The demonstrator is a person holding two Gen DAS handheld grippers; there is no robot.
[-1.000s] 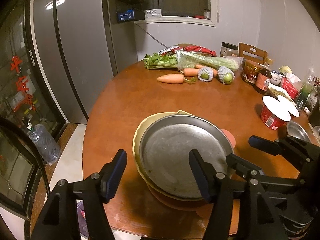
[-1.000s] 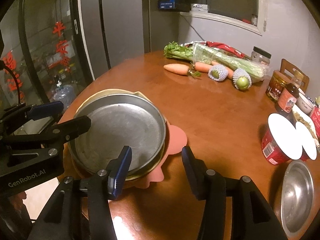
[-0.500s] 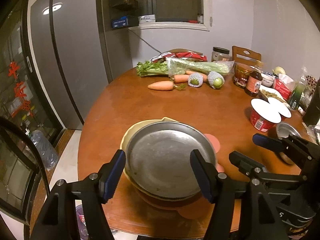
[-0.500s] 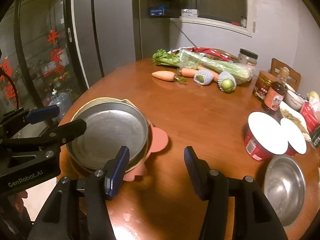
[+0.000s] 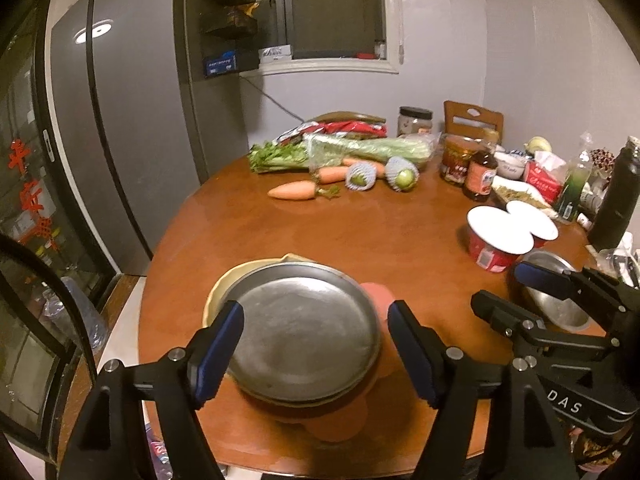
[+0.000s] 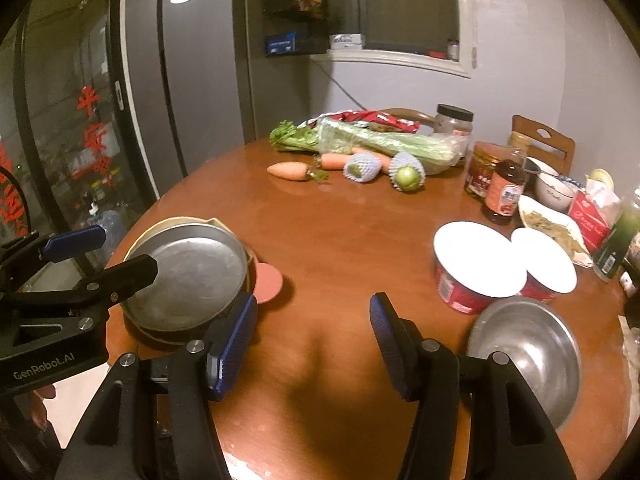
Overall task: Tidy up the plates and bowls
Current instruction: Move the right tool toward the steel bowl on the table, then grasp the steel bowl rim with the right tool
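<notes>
A steel plate [image 5: 304,332] tops a stack with a yellow plate [image 5: 218,296] and a salmon-pink plate [image 5: 340,420] under it, near the front left edge of the round wooden table [image 5: 360,232]. My left gripper [image 5: 316,344] hovers just short of the stack, its jaws opening, with nothing gripped. The right wrist view shows the stack [image 6: 188,276] at the left and a steel bowl [image 6: 528,356] at the right. My right gripper [image 6: 312,320] is open over bare table between them. The left gripper [image 6: 118,252] reaches in from the left.
Two red lidded tubs [image 6: 476,264] stand behind the steel bowl. Carrots [image 5: 292,191], celery [image 5: 360,148] and net-wrapped fruit [image 5: 402,170] lie at the far side. Jars and bottles [image 5: 478,176] crowd the right rim. A grey fridge [image 5: 120,120] stands at the left.
Both grippers have drawn back and risen from the plate stack, so more of the table shows. Both pairs of jaws stand wider apart than before.
</notes>
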